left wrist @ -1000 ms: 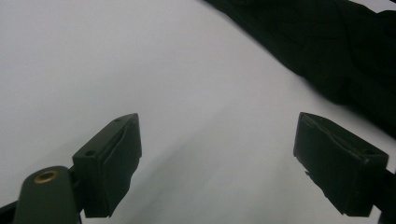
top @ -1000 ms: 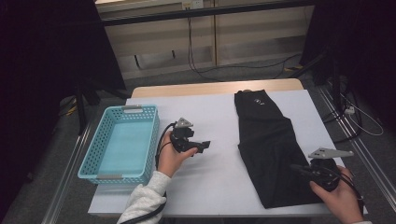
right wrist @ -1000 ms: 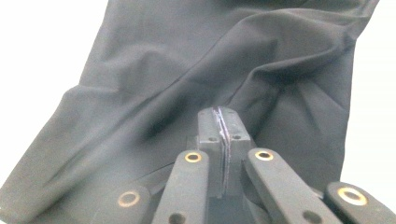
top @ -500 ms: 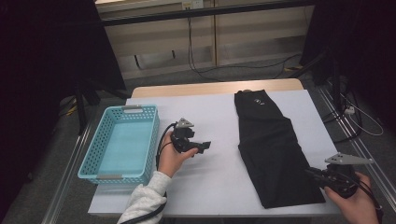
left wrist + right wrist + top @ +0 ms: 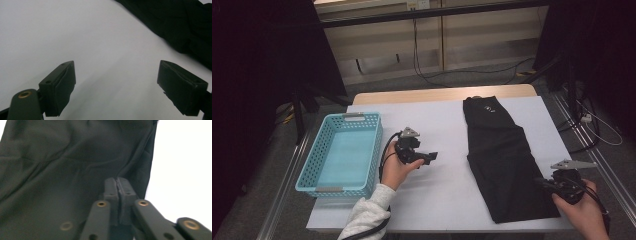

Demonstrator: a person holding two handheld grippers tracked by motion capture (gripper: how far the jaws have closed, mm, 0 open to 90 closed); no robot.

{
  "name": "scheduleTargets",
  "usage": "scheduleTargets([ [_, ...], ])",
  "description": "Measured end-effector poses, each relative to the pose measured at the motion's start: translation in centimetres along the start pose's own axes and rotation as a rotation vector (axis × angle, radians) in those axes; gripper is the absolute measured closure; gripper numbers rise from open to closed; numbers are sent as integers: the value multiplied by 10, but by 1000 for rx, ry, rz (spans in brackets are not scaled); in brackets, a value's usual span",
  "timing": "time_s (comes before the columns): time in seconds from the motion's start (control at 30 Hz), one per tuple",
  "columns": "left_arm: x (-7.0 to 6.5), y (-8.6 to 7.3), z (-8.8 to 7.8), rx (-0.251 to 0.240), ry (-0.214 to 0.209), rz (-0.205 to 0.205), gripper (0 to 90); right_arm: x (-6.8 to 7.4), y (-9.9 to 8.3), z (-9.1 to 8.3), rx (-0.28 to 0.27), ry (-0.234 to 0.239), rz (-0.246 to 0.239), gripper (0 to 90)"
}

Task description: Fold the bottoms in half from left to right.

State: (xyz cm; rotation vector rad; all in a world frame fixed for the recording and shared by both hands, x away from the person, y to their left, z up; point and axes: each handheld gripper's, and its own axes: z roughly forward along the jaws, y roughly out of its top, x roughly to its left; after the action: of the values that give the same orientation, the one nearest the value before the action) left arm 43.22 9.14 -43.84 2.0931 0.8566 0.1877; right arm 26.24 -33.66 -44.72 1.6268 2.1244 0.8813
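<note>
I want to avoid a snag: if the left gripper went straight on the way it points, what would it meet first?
Probably the black garment: the left gripper, jaws open, points across bare white table toward its edge, though depth is unclear.

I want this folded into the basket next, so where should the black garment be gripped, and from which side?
Probably the near right corner of the garment, coming from the right edge, where the right gripper already sits shut above the cloth. The cloth lies flat, lengthwise away from the person, so a low pinch at its edge suits it. The left gripper, open, could take the near left corner.
</note>
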Motion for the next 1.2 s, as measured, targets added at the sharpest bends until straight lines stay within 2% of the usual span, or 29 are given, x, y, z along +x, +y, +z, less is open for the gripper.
scheduleTargets([
  [0.1, 0, 0, -2, -8, -1, -1, 152, -2, 1, -5, -5, 15, 3, 899],
  [0.17, 1, 0, -2, -10, -1, -3, 152, -4, 1, -11, -17, 10, 0, 899],
  [0.3, 1, -1, -2, -6, 3, -3, 151, -9, -4, -16, -7, -3, -6, 889],
  [0.33, 1, -1, -2, -6, 4, -3, 151, -10, -5, -15, -9, 10, -9, 861],
  [0.4, 1, 0, -2, 1, 5, 4, 151, -8, -3, -14, -26, -1, -25, 716],
  [0.47, 1, -1, -3, 3, 7, 2, 150, -5, 2, -14, -47, 5, -53, 684],
  [0.53, 1, -2, -4, 0, 7, -1, 148, 0, 8, -13, -77, 4, -80, 587],
  [0.6, 2, -3, -5, 5, 11, 1, 147, 5, 15, -9, -90, 16, -94, 568],
  [0.67, 3, -4, -8, 7, 14, 0, 146, 10, 22, -2, -93, 35, -99, 527],
  [0.7, 2, -5, -8, -3, 16, -10, 146, 14, 27, 3, -98, 43, -111, 526],
  [0.8, 3, -7, -12, -2, 22, -9, 144, 24, 39, 17, -93, 61, -131, 507],
  [1.0, 3, -12, -20, 1, 32, -14, 141, 48, 72, 49, -123, 95, -153, 453],
  [1.2, 4, -17, -27, 0, 42, -21, 139, 62, 101, 75, -142, 71, -135, 401],
])
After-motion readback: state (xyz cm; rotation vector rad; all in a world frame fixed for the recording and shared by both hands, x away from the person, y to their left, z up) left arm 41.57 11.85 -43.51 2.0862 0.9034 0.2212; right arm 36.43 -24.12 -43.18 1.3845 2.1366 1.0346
